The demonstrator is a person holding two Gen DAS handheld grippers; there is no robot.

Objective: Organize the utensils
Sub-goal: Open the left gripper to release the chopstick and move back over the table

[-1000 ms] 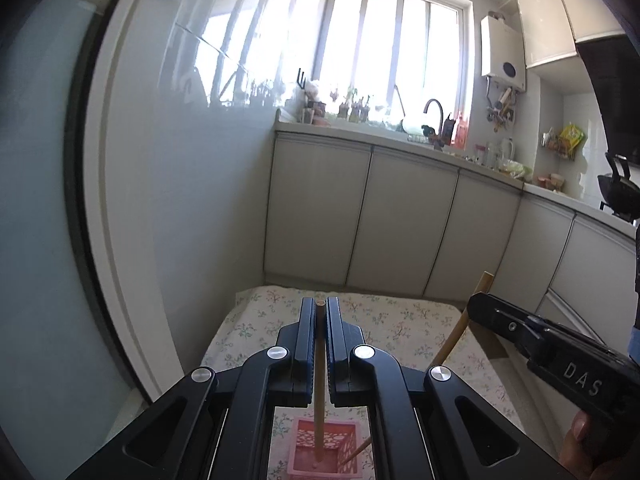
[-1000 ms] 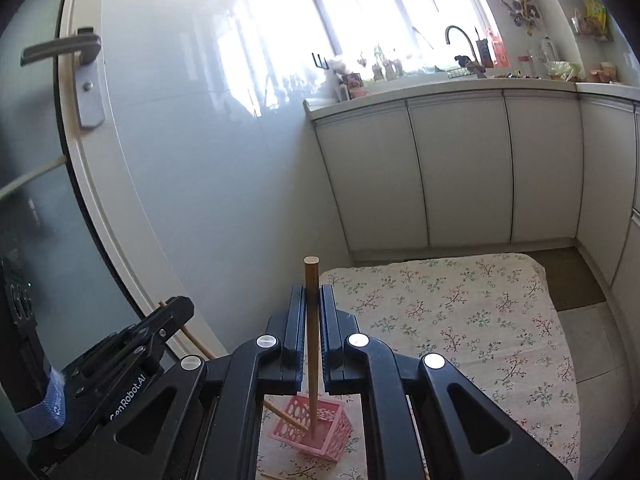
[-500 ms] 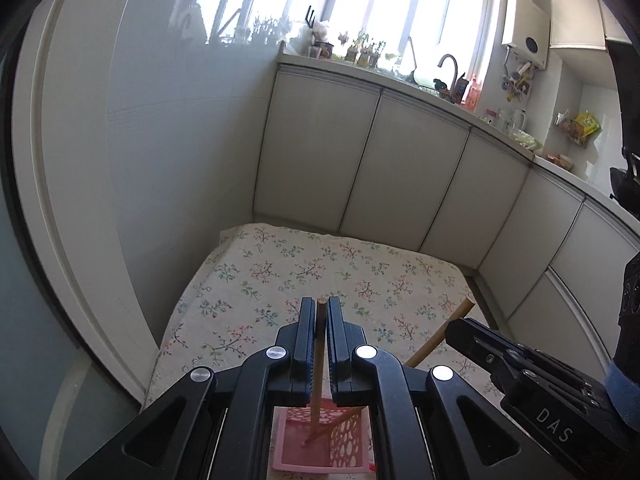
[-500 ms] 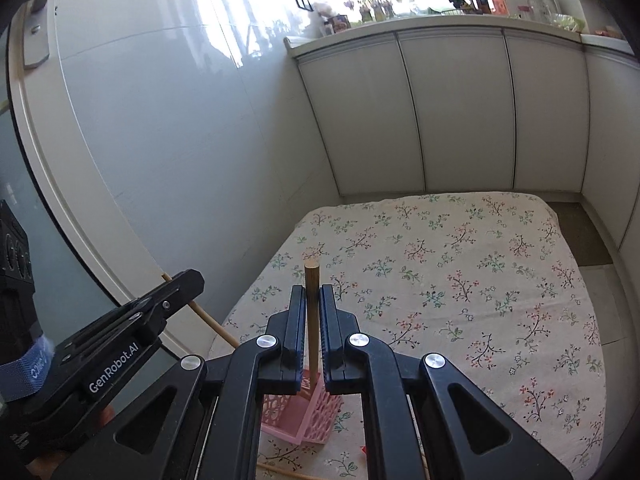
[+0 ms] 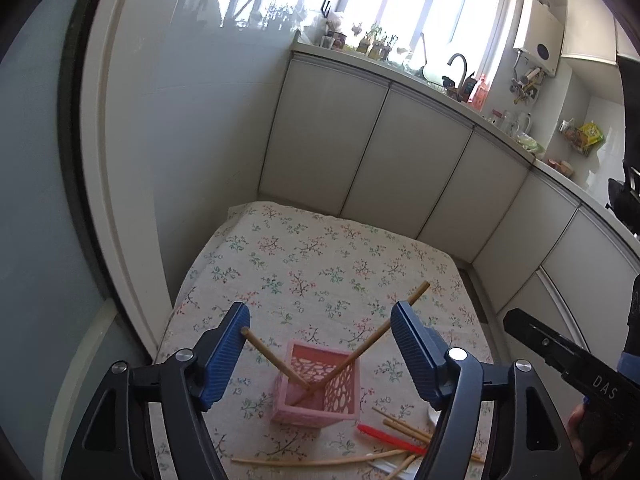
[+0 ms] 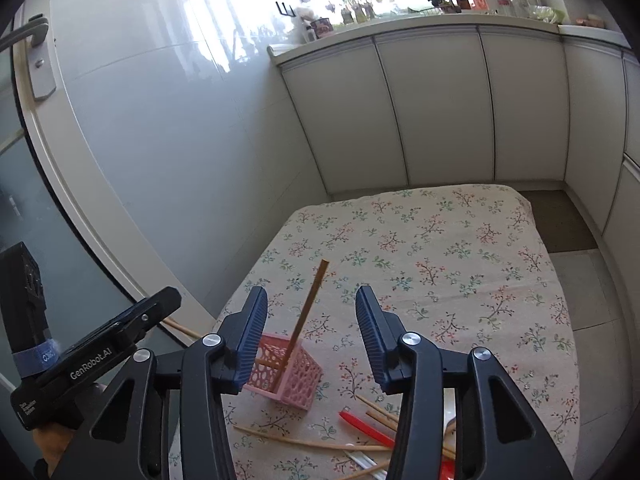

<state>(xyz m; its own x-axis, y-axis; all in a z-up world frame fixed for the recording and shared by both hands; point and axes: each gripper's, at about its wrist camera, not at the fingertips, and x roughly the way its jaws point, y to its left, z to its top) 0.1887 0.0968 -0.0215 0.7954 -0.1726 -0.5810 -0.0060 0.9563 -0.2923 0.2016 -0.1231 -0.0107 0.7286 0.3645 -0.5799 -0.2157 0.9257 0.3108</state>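
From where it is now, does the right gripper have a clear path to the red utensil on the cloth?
Probably yes. The right gripper is open and empty, and the red utensil lies exposed beside the pink basket, partly over wooden chopsticks.

perforated plastic basket (pink), wooden chopsticks, cloth

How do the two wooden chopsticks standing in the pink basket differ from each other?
In the left wrist view, the left chopstick leans left, its top at the left tongs' blue pad; the right chopstick leans right and reaches higher, passing the other pad. They cross low in the pink basket. Both are plain wood, gripped by neither tongs.
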